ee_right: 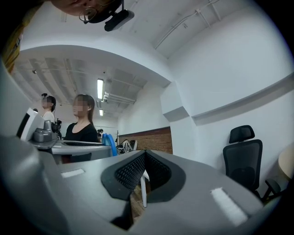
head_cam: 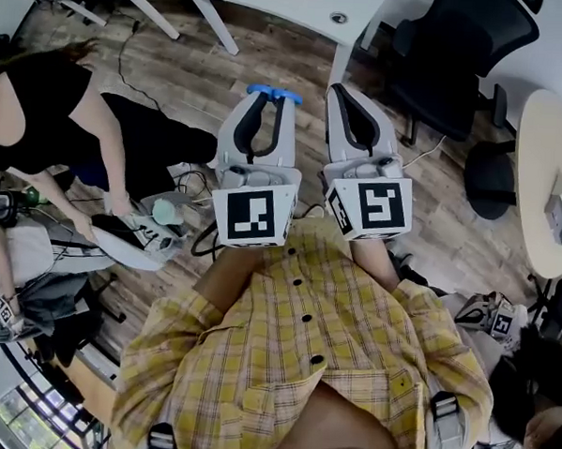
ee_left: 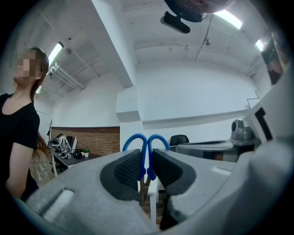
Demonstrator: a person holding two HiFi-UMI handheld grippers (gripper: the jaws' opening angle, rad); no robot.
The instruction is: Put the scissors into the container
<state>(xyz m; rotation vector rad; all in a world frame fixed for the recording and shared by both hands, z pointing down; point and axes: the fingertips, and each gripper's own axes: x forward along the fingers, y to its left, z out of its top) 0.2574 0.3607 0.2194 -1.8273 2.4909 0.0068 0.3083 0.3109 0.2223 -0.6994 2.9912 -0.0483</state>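
— What's the floor?
— Wood planks (head_cam: 190,78), with a cable (head_cam: 120,60) trailing across.
— Furniture?
— A white desk (head_cam: 293,2), a black office chair (head_cam: 464,50) beside it, and a pale round table (head_cam: 535,213) at the right.
— Walls?
— White (ee_left: 193,92) above a low brick band (ee_left: 92,140), with tube lights (ee_left: 56,49) overhead.

Left gripper (head_cam: 267,100) clamped on scissors (ee_left: 144,158); right gripper (head_cam: 340,89) closed, empty; both side by side

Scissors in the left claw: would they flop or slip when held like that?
Probably stiff: the scissors stand straight in the shut left gripper. Their smooth blue handle loops look plastic, so likely light, perhaps slippery.
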